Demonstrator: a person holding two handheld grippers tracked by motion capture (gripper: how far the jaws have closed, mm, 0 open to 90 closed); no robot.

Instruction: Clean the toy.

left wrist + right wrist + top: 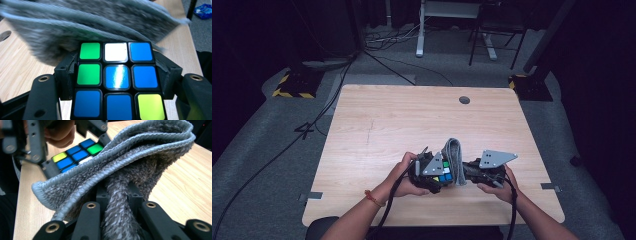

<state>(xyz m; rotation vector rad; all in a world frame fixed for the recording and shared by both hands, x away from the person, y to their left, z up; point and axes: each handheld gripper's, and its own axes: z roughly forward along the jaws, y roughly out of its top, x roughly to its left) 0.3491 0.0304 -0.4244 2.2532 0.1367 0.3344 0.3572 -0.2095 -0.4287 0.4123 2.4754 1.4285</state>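
- The left hand-held gripper [435,176] clamps the puzzle cube [116,80].
- The right hand-held gripper [468,172] pinches the grey cloth [130,162], which touches the cube's far side.

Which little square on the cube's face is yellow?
The bottom right square in the left gripper view. It is the only yellow one on the cube; the others there are blue, green or white.

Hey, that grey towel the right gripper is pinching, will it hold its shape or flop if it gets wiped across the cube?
Likely floppy: the grey towel already bends in loose folds around the right gripper. Its fuzzy pile probably grips rather than slips. It looks light, so it should drape against the puzzle cube, not shove it.
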